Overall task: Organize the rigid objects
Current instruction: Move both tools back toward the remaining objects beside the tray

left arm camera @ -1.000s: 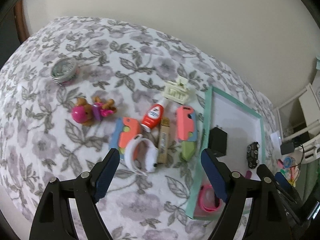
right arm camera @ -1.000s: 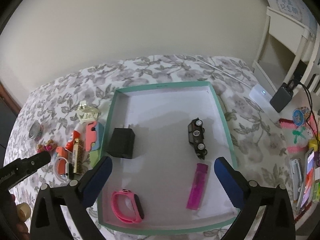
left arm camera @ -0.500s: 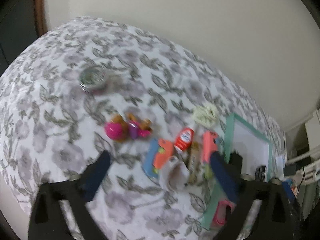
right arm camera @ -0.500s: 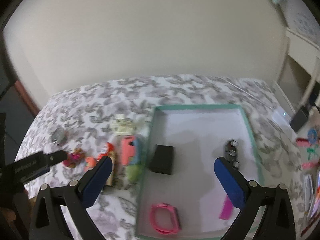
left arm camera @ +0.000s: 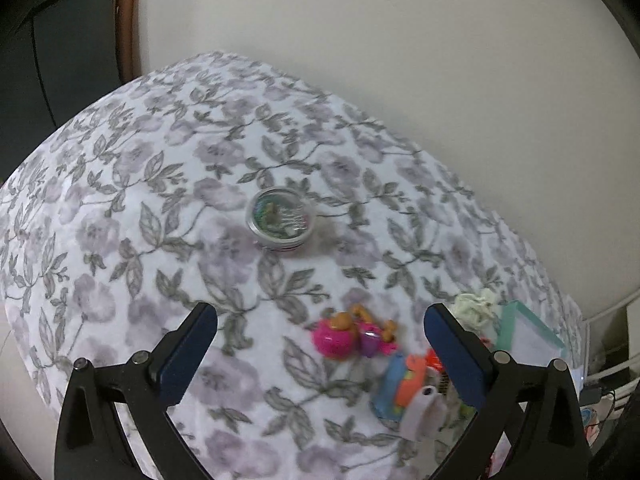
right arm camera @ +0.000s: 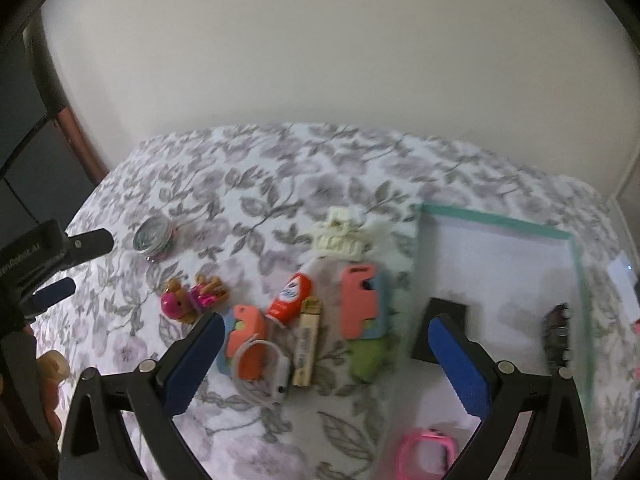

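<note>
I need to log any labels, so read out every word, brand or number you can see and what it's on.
Nothing reads clearly.
Red squeeze tube: blue-and-white label, blurred.
Tan wooden stick: dark print, too small.
Round silver tin: picture lid, no legible text.
Left tongs: white lettering on the body, blurred.

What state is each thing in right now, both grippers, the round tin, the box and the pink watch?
Left gripper: open, empty.
Right gripper: open, empty.
Round tin: lid on, flat on the bedspread.
Box: open-topped, holding the black charger and the toy car.
Pink watch: strap closed in a loop, in the box.
</note>
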